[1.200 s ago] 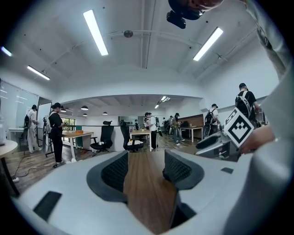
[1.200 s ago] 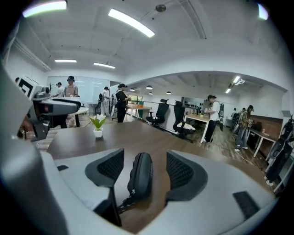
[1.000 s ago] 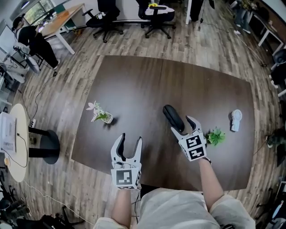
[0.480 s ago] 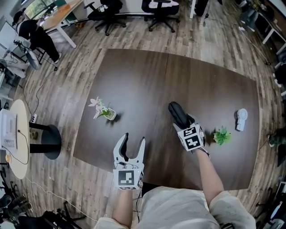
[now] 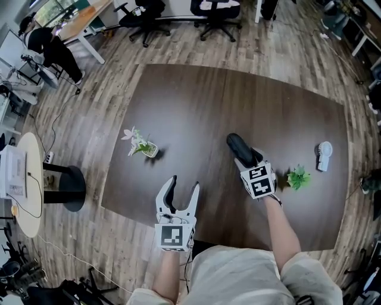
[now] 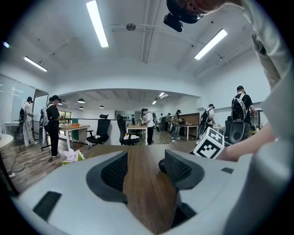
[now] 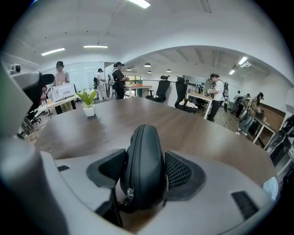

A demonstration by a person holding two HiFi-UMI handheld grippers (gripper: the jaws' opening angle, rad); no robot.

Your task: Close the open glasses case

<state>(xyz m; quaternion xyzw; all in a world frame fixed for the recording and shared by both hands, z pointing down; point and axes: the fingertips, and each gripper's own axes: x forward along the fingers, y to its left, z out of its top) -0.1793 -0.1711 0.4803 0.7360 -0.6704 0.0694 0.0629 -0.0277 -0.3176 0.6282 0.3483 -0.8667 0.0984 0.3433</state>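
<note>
A black zippered glasses case (image 5: 237, 146) lies on the dark wooden table (image 5: 196, 101), right of centre. My right gripper (image 5: 249, 158) reaches down over its near end. In the right gripper view the case (image 7: 143, 156) stands on its edge between the two pads, zipper seam facing up and left, and the jaws are closing with both pads against its sides. My left gripper (image 5: 183, 183) hovers at the table's near edge, well left of the case, open with nothing between its pads (image 6: 114, 170). In the left gripper view the case is mostly hidden behind the right pad.
A small white-flowered pot (image 5: 141, 146) stands left of centre. A little green plant (image 5: 297, 177) and a white hand fan (image 5: 324, 153) sit right of the case. Office chairs (image 5: 214, 12) stand beyond the table's far edge, and people are at desks further off.
My right gripper has come down and forward over the case's near end, so its jaws now straddle the case. The left gripper has stayed put.
</note>
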